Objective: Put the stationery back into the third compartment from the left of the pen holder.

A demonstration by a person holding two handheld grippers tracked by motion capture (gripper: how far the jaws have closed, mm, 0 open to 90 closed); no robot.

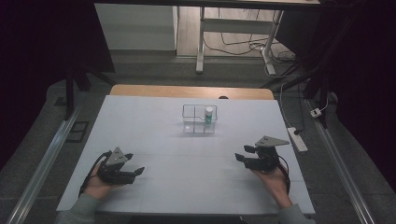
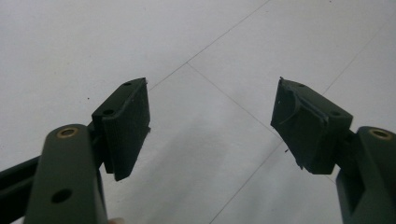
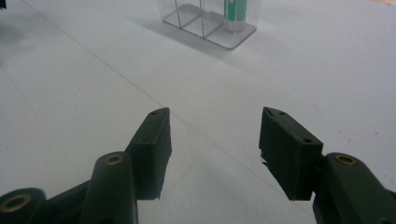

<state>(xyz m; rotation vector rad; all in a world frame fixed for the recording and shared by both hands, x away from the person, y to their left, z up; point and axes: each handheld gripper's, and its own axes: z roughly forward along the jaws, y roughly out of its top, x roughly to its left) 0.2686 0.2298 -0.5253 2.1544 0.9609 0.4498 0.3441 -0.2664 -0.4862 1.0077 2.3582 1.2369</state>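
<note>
The left hand-held gripper [image 1: 133, 164] rests near the front left of the bench [image 1: 154, 140], jaws wide and empty. The right hand-held gripper [image 1: 243, 154] sits near the front right, jaws also apart with nothing between them. In the high view much bare surface lies between both and the clear box [image 1: 198, 119] in the middle, well apart from every edge. A bottle [image 1: 208, 115] stands upright in its right compartment.

The left gripper view [image 2: 210, 116] shows thin seams on the bench [image 2: 70, 46].

In the right gripper view [image 3: 215, 135] the box [image 3: 205, 23] is ahead, its top cut off. The bottle [image 3: 236, 14] is green here; its cap is out of frame.
</note>
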